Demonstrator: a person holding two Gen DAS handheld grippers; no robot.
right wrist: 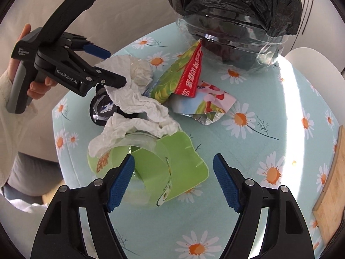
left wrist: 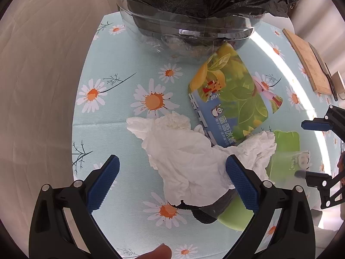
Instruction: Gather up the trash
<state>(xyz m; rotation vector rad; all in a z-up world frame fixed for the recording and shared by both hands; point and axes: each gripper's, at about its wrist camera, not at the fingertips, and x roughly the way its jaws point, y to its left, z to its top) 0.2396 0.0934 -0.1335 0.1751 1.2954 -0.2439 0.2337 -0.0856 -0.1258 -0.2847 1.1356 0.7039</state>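
A crumpled white tissue (left wrist: 189,155) (right wrist: 133,99) lies on the daisy tablecloth, over a green plastic cup (right wrist: 155,168) (left wrist: 284,153) and a dark lid (right wrist: 101,110). A colourful snack wrapper (left wrist: 232,99) (right wrist: 185,79) lies beyond it, touching the clear bin with a black bag (left wrist: 194,15) (right wrist: 232,28). My left gripper (left wrist: 172,183) is open, its fingers on either side of the tissue's near part; in the right wrist view (right wrist: 110,67) it reaches the tissue from the left. My right gripper (right wrist: 173,183) is open over the green cup, left pad (right wrist: 121,183) at its mouth.
A wooden board (left wrist: 308,62) (right wrist: 330,194) lies at the table's right edge with a knife (left wrist: 325,71) on it. A white chair back (right wrist: 312,64) stands past the table. Pale floor lies to the left of the table edge (left wrist: 75,112).
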